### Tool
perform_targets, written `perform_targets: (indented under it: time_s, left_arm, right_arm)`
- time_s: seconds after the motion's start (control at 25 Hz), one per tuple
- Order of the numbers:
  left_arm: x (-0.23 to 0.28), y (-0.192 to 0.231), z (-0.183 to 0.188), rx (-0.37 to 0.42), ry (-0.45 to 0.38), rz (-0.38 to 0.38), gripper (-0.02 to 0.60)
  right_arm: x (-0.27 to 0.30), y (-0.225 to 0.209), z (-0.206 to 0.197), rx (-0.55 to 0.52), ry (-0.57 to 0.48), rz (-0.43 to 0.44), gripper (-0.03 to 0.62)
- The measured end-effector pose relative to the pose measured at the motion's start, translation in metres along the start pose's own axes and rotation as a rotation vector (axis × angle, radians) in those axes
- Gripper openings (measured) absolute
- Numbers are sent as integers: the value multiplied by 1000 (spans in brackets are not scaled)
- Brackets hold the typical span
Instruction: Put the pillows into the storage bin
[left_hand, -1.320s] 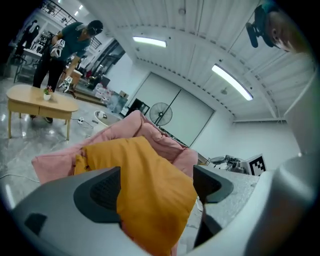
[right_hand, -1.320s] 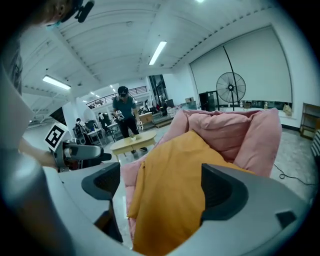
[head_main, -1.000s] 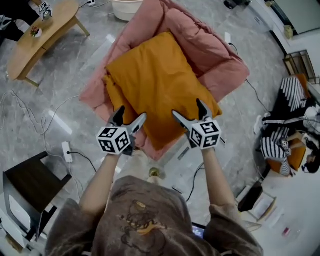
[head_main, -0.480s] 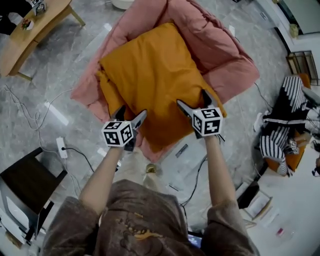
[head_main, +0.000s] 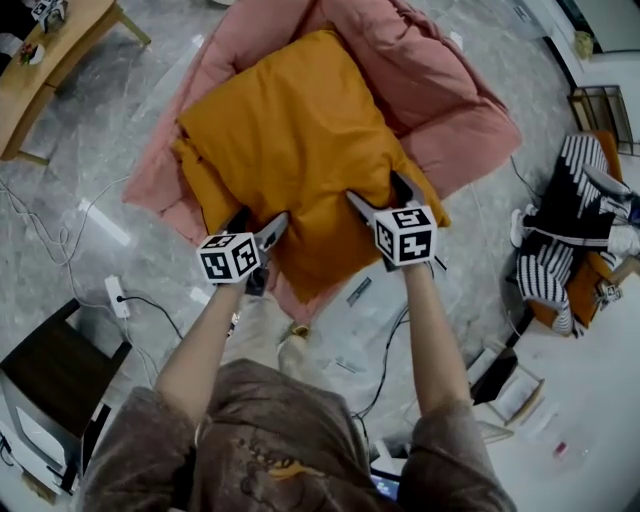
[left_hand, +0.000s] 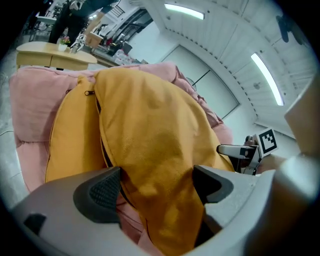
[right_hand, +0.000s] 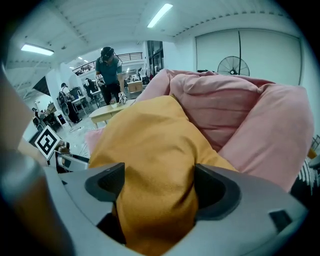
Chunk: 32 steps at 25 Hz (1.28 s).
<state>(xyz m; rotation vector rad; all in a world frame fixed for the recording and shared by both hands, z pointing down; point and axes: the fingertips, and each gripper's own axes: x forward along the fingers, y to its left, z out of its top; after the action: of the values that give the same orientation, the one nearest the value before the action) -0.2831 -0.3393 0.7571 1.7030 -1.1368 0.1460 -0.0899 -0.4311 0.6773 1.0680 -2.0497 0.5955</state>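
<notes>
pillow: orange pillow (head_main: 290, 140) lies flat on top of a pink cushion (head_main: 440, 100) on the floor (head_main: 120, 170); its near edge overhangs toward the person.
bin: no storage bin in view, so the drop point cannot be placed.
left gripper: left gripper (head_main: 262, 218) sits at the pillow's near left corner. its jaws straddle a fold of orange cloth, and the pads look beside the cloth rather than squeezing it.
right gripper: right gripper (head_main: 374, 190) sits at the near right corner. its jaws have just been closing, the cloth fills the gap and touches both pads, so it reads as a first pinch.
handling (judged): light and very soft. the pillow will sag and fold between two holds, nothing fragile, and thin cloth may slip out of a shallow pinch.
where to hold (judged): the two near corners, well apart, biting deep into cover plus filling, not cover alone.
material: matte woven cover, fine nap, soft creases; a zip (left_hand: 89, 93) runs along one side seam.
shape: broad rectangle, plump in the middle, thin at the edges.
cushion: pink, puffy, with rolled sides rising round the pillow's far and right edges.
risk (judged): dragging the cushion along with the pillow.
</notes>
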Motion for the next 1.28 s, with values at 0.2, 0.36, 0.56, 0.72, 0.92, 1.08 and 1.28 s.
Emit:
perform_targets:
  time_s: [0.2, 0.36, 0.56, 0.72, 0.92, 1.08, 1.28]
  left_arm:
    - [7, 1, -1, -3, 22, -22, 435]
    - [6, -1, 1, -2, 38, -49, 357]
    - [-3, -3, 5, -3, 23, -42, 219]
    - [-11, -11, 8, 29, 6, 2, 122]
    - [-38, -23, 23, 91, -19, 39, 32]
    - [-70, -36, 32, 119, -50, 41, 23]
    - [-112, -73, 39, 193, -71, -4, 21]
  right_arm:
    - [2, -2, -1, -6, 14, -4, 393]
    - [-12, -7, 3, 47, -40, 7, 239]
    - [-28, -10, 8, 166, -88, 59, 63]
    - [-38, -9, 11, 158, -119, 42, 8]
    - [-64, 6, 22, 133, -170, 49, 6]
    - [-91, 26, 37, 85, -212, 39, 6]
    - [-135, 34, 49, 71, -258, 29, 9]
